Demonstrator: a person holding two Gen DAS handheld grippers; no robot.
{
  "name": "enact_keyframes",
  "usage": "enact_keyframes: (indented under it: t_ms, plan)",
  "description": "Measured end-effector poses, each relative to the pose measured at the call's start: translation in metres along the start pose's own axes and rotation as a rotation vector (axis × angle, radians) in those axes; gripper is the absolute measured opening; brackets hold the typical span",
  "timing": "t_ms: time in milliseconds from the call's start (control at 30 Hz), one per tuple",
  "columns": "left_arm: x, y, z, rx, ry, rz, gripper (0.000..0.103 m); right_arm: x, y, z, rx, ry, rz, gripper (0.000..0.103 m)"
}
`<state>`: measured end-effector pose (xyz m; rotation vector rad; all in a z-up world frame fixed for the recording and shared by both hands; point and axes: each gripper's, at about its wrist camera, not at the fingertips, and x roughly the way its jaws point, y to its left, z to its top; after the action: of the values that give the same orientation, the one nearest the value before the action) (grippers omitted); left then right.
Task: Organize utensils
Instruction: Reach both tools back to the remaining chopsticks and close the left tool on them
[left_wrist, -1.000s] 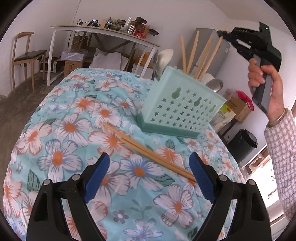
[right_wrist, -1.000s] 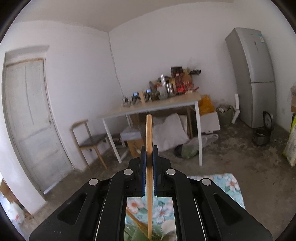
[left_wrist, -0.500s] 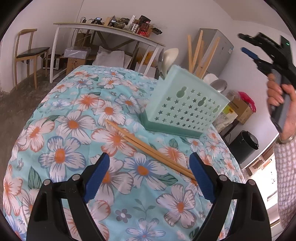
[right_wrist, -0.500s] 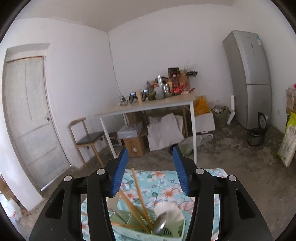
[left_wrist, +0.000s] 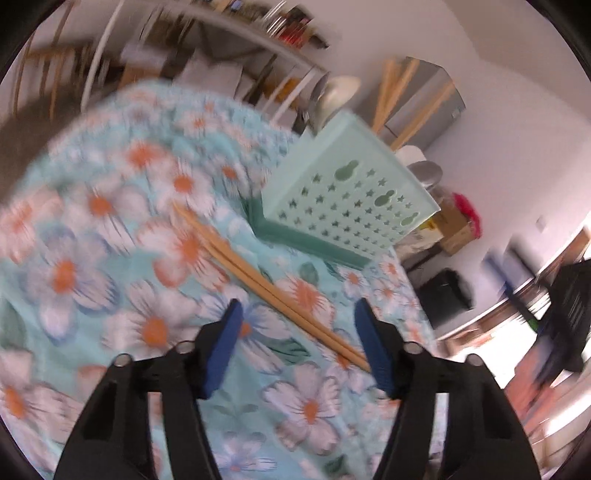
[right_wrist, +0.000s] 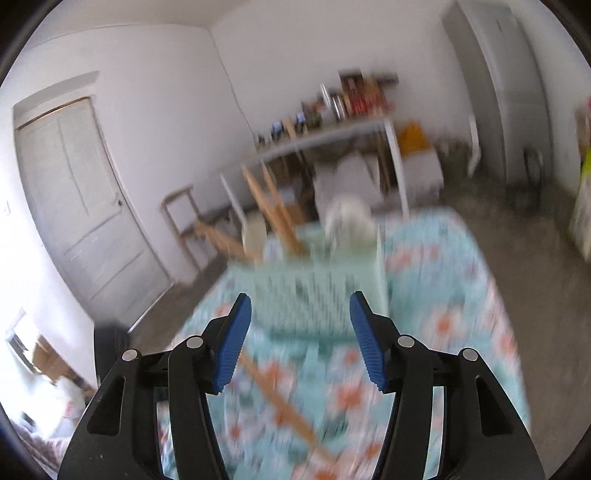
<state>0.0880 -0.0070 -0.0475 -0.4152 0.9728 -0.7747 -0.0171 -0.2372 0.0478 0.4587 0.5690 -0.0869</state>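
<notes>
Left wrist view: my left tongs (left_wrist: 297, 341) hang over the pair of wooden chopsticks (left_wrist: 258, 280) on the floral tablecloth (left_wrist: 92, 240). Their long axis runs from middle left down to lower right, crossing between my blue pads, its lower end almost under the right-hand one. My jaws have just been closing, yet they're partly open, pressing nothing. Beyond, at upper right, stands the mint utensil holder (left_wrist: 354, 206), with chopsticks and spoons already in it. My right tongs (right_wrist: 301, 341) have just been opening; they're empty, farther from the pair.
</notes>
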Motion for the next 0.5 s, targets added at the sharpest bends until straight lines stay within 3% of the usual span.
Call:
enact_keyframes:
  t_ms: [67, 200, 233, 500]
  plan:
    - [0.011, 0.008, 0.000, -0.075, 0.047, -0.030, 0.043, 0.009, -0.007, -0.021, 0.052, 0.051, 0.000, 0.054]
    - [0.035, 0.031, -0.004, -0.240, 0.129, -0.085, 0.034, 0.024, -0.016, -0.047, 0.127, 0.124, 0.016, 0.054]
    - [0.037, 0.034, -0.004, -0.256, 0.124, -0.084, 0.027, 0.026, -0.016, -0.052, 0.132, 0.134, 0.021, 0.054]
    - [0.046, 0.037, -0.001, -0.332, 0.096, -0.094, 0.017, 0.028, -0.020, -0.067, 0.140, 0.155, 0.041, 0.054]
